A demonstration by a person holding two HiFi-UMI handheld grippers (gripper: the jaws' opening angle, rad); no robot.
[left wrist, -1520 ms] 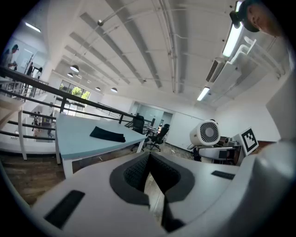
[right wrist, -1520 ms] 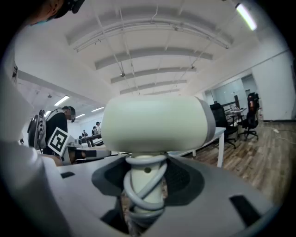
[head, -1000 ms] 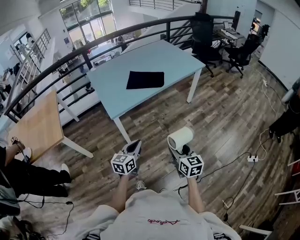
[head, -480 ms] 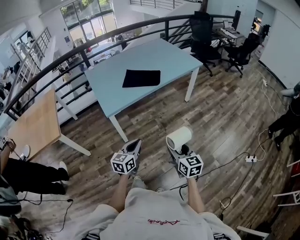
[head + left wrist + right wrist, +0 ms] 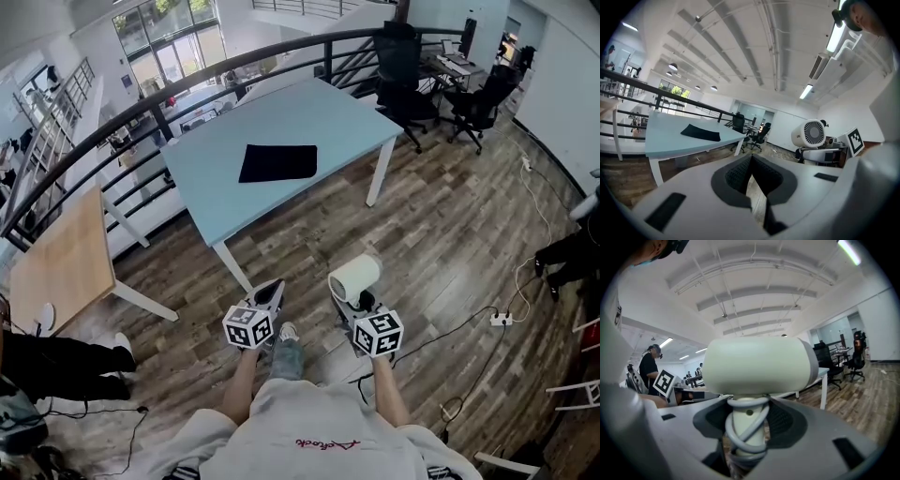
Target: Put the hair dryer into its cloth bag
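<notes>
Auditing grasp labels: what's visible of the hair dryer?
The hair dryer is cream-white, seemingly smooth plastic: a short thick barrel with a grey band near one end and a grille at the other. The right gripper is clamped on its handle, with the grey cord wound round it. The barrel lies crosswise above the jaws, in the air short of the blue table.

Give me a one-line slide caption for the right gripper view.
Right gripper shut on the white hair dryer by its cord-wrapped handle, barrel crosswise above the jaws.
</notes>
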